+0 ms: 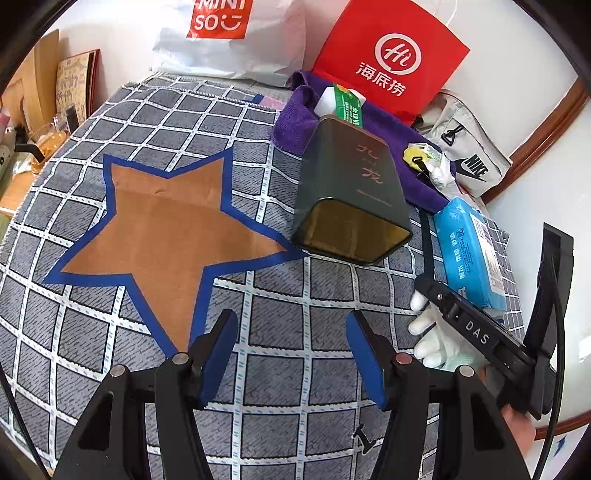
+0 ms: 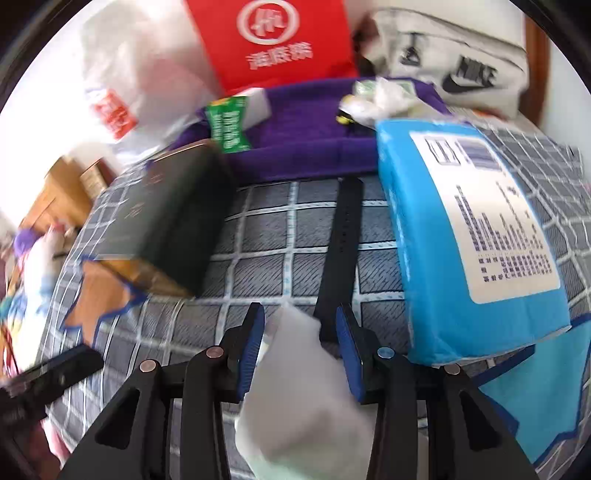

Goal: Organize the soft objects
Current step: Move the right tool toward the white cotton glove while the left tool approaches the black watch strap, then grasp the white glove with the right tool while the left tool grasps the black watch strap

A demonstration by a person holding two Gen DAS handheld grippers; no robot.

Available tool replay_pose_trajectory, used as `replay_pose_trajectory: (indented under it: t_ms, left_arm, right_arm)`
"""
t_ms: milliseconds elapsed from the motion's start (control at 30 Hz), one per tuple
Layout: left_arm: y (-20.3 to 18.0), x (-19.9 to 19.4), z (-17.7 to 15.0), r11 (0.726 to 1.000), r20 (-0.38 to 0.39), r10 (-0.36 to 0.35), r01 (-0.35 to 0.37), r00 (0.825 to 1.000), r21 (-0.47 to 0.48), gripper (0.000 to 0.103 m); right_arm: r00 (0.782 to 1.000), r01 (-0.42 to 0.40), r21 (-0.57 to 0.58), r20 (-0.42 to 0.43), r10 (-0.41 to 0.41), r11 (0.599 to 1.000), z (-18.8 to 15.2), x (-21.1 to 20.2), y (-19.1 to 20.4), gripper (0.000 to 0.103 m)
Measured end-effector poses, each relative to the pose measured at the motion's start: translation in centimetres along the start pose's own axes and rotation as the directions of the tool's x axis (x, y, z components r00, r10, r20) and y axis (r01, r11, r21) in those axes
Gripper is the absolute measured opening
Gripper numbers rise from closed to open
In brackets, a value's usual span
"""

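Note:
My left gripper (image 1: 291,350) is open and empty above the checked cloth, just right of the brown star patch (image 1: 170,229). My right gripper (image 2: 300,343) has a soft white glove (image 2: 299,384) between its blue pads; the glove also shows in the left wrist view (image 1: 432,332) under the right gripper. The blue tissue pack (image 2: 469,240) lies just right of the right gripper, and it shows in the left wrist view (image 1: 469,254). A purple towel (image 2: 306,140) lies at the back, with a green and white pack (image 2: 236,118) on it.
A dark green tin (image 1: 351,192) lies on its side right of the star. A black strap (image 2: 341,251) lies ahead of the right gripper. A red paper bag (image 1: 391,55), a white Miniso bag (image 1: 229,33) and a grey Nike bag (image 1: 469,158) stand behind. A turquoise patch (image 2: 535,391) is at right.

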State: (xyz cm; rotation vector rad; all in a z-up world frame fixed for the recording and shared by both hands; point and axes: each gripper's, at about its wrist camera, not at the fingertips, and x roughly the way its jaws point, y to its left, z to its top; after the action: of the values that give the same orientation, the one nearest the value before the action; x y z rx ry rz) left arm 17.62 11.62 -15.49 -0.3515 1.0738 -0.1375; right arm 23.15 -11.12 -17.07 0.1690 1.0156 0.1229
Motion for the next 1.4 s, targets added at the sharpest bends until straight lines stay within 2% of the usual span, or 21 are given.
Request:
replay_pose_trajectory:
  t_ms: [100, 167, 233, 300, 333, 367, 433, 500, 667, 800, 967, 1033, 1133, 1233, 1267, 1300, 1367, 1400]
  left_arm:
    - [0.4, 0.3, 0.1, 1.000, -0.005, -0.008, 0.008, 1.000, -0.003, 0.059]
    - [0.7, 0.4, 0.1, 1.000, -0.009, -0.012, 0.012, 1.000, -0.006, 0.059]
    - [0.9, 0.5, 0.2, 1.000, -0.012, -0.021, 0.021, 1.000, -0.014, 0.059]
    - [1.0, 0.5, 0.1, 1.000, -0.012, -0.022, 0.022, 1.000, -0.015, 0.059]
    - [1.1, 0.5, 0.1, 1.000, -0.011, -0.020, 0.020, 1.000, -0.014, 0.059]
    - [1.2, 0.5, 0.1, 1.000, -0.013, -0.019, 0.019, 1.000, -0.014, 0.059]
    - [1.3, 0.6, 0.0, 1.000, -0.015, -0.017, 0.017, 1.000, -0.022, 0.059]
    - [1.3, 0.7, -0.1, 1.000, -0.018, -0.014, 0.013, 1.000, -0.027, 0.059]
    - [0.3, 0.7, -0.7, 1.000, -0.027, -0.001, 0.001, 1.000, -0.009, 0.059]
    - [-1.7, 1.0, -1.3, 1.000, -0.037, -0.012, 0.013, 0.999, 0.022, 0.059]
    - [-5.2, 1.8, -1.9, 0.997, -0.046, -0.012, 0.016, 0.999, 0.076, 0.059]
    - [-6.7, 2.2, -2.0, 0.995, -0.049, -0.017, 0.021, 0.999, 0.102, 0.059]
    - [-9.2, 3.1, -2.1, 0.989, -0.051, -0.019, 0.027, 0.999, 0.144, 0.059]
    - [-11.4, 3.9, -2.0, 0.982, -0.041, -0.006, 0.014, 0.999, 0.188, 0.059]
    - [-12.1, 4.3, -1.9, 0.978, -0.038, 0.005, 0.003, 0.999, 0.208, 0.059]
    - [-12.7, 4.6, -1.8, 0.975, -0.034, 0.017, -0.009, 0.999, 0.223, 0.059]
    - [-13.8, 5.2, -1.3, 0.972, -0.021, 0.034, -0.028, 0.999, 0.235, 0.059]
    - [-14.2, 5.6, -1.2, 0.970, -0.021, 0.040, -0.034, 0.999, 0.240, 0.059]
  right_arm:
    - [0.999, 0.034, -0.005, 0.016, -0.034, 0.999, 0.0, 0.2, 0.9, 0.050]
    - [0.998, 0.060, -0.002, 0.029, -0.060, 0.998, -0.1, 0.3, 1.4, 0.052]
    - [0.995, 0.093, -0.024, 0.047, -0.092, 0.995, -0.4, 0.3, 1.8, 0.044]
    - [0.987, 0.146, -0.041, 0.066, -0.143, 0.988, -0.7, 0.1, 1.4, 0.014]
    - [0.988, 0.142, -0.041, 0.069, -0.139, 0.989, -0.8, 0.0, 0.9, 0.013]
    - [0.993, 0.104, -0.036, 0.065, -0.102, 0.994, -0.9, -0.3, 0.3, 0.007]
    - [0.999, 0.017, -0.005, 0.041, -0.017, 1.000, -1.0, -0.9, -0.9, 0.006]
    - [0.999, -0.034, 0.000, 0.038, 0.034, 0.999, -1.3, -1.7, -1.2, 0.006]
    - [0.991, -0.096, -0.024, 0.088, 0.098, 0.995, -2.4, -5.2, -1.4, 0.006]
    - [0.988, -0.083, -0.035, 0.130, 0.087, 0.996, -3.3, -8.0, -3.1, 0.006]
    - [0.984, -0.032, 0.009, 0.174, 0.030, 0.999, -3.9, -10.0, -7.3, 0.006]
    - [0.986, -0.030, 0.025, 0.163, 0.025, 0.999, -4.3, -10.2, -9.1, 0.006]
    - [0.992, -0.037, 0.042, 0.123, 0.032, 0.998, -4.9, -9.7, -11.2, 0.013]
    - [0.994, -0.077, 0.012, 0.074, 0.076, 0.997, -5.8, -9.4, -12.2, 0.018]
    - [0.994, -0.081, 0.005, 0.076, 0.080, 0.997, -6.0, -9.6, -12.5, 0.025]
    - [0.992, -0.087, -0.002, 0.086, 0.087, 0.996, -6.3, -10.0, -12.8, 0.039]
    - [0.988, -0.103, -0.016, 0.110, 0.104, 0.995, -6.7, -10.7, -13.1, 0.054]
    - [0.986, -0.111, -0.018, 0.123, 0.112, 0.994, -6.8, -11.1, -13.2, 0.059]
